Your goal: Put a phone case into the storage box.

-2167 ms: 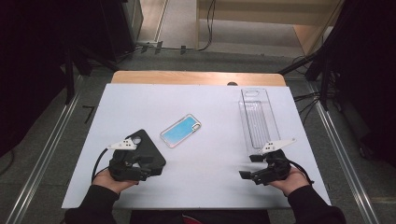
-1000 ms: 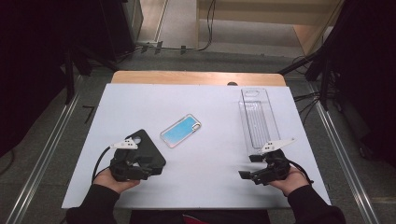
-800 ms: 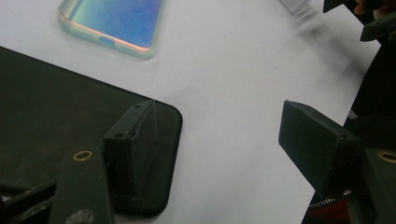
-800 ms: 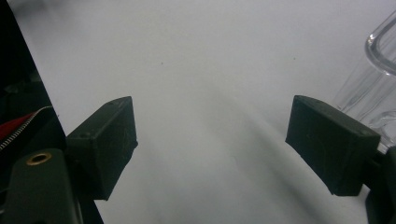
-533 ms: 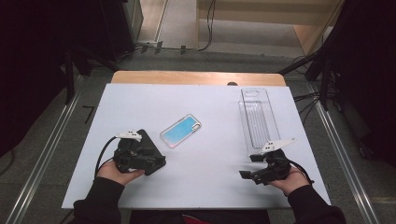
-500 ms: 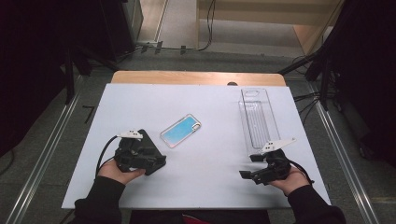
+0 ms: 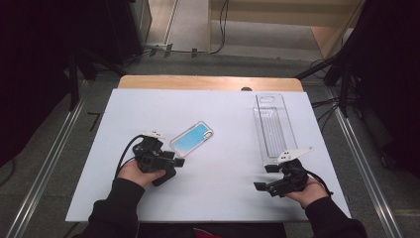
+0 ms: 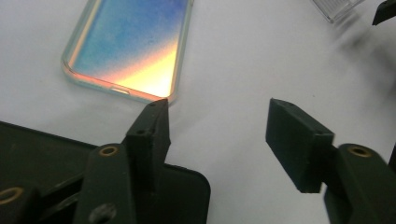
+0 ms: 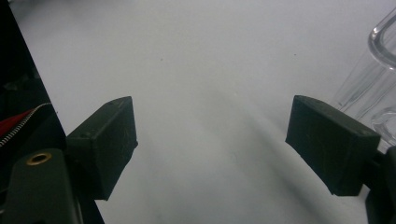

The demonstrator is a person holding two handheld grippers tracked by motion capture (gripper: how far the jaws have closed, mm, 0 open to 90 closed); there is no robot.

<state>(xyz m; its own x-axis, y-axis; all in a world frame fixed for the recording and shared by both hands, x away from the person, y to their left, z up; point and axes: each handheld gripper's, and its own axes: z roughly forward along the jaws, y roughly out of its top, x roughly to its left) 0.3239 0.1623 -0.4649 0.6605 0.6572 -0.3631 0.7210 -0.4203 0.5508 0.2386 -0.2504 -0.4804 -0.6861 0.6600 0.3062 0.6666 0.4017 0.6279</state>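
near the phone case (image 7: 191,138), the left gripper (image 8: 217,126) has slid closer, jaws narrowing yet empty, likely lining up a grab; right gripper (image 7: 267,177) idles wide

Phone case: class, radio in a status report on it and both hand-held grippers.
Left hand-held gripper open, jaws closing, nothing between them. Phone case flat on table, untouched, just ahead. Right hand-held gripper open, idle beside clear tray. Path clear.

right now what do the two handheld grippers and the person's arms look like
Both are black. The left gripper and right gripper each carry a pale three-cornered plate on top and trail a black cable. Blocky black fingers sit on mounts with brass-coloured rivets. The person wears dark long sleeves.
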